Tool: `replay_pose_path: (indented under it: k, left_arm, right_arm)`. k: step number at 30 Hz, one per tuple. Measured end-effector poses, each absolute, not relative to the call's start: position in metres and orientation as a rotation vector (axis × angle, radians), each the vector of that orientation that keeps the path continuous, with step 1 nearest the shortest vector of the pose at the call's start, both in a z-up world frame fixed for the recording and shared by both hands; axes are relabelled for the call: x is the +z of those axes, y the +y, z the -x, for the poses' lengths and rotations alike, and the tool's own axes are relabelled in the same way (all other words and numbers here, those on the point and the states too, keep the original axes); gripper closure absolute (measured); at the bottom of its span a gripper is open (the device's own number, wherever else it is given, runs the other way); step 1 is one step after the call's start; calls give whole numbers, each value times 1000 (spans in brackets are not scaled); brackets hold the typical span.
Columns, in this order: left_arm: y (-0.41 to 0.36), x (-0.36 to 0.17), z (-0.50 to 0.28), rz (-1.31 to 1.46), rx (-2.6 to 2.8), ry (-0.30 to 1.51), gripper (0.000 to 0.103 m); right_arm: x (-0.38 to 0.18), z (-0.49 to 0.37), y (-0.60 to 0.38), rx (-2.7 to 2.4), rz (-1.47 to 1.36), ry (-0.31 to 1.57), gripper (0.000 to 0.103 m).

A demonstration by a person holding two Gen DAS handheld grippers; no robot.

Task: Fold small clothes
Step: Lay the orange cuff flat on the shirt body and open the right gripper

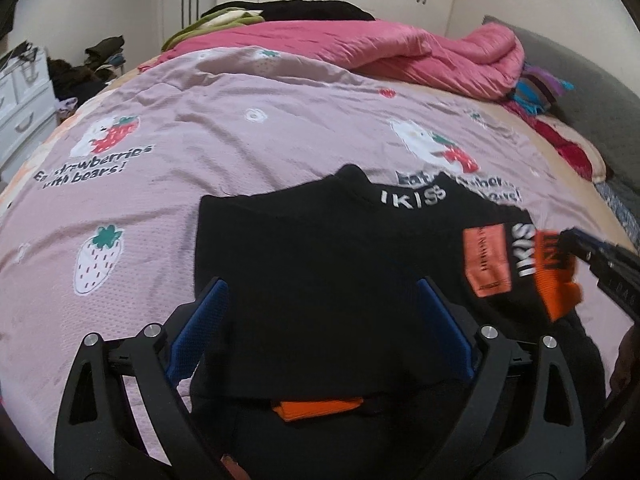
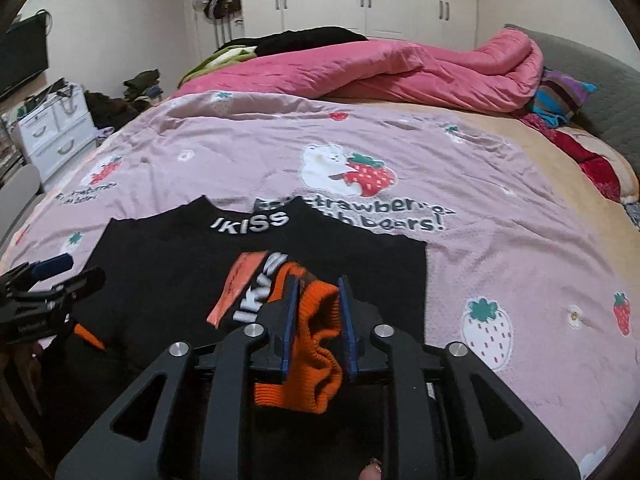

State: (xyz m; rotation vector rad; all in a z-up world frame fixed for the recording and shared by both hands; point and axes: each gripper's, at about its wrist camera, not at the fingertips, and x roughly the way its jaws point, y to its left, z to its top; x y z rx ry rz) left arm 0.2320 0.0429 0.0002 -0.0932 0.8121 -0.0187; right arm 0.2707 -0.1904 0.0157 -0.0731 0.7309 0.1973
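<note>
Black sweater (image 1: 320, 264) flat on bed (image 1: 208, 128) near edge, left gripper (image 1: 322, 332) fingers spread wide over it, right gripper (image 2: 318, 316) loosely around orange cuff (image 2: 316, 344); risk: cuff snags, undoing the sleeve fold.

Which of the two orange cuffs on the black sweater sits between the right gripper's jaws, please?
The bunched sleeve cuff on the black sweater, beside the IKISS lettering; the other orange cuff lies flat at the near edge, under the open left gripper.

The pink sheet (image 2: 500, 248) lies bare right of and beyond the black top (image 2: 160, 272). A heaped quilt (image 2: 380, 72) blocks the bed's far end; pillows (image 2: 568, 96) crowd its right corner.
</note>
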Motion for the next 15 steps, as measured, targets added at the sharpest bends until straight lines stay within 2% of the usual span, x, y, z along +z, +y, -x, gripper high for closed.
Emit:
replay_pose_path:
  k: [1, 5, 11, 15]
  left_arm:
    - [41, -1, -232, 86, -22, 818, 16]
    - [39, -8, -234, 72, -28, 856, 17]
    - [44, -22, -238, 90, -36, 934, 39]
    - [50, -33, -240, 114, -37, 976, 42]
  right_arm:
    - [17, -269, -191, 193, 79, 722, 66]
    - [17, -265, -192, 204, 74, 715, 62]
    - [8, -264, -178, 278, 72, 761, 62]
    - [1, -261, -160, 353, 63, 793, 61]
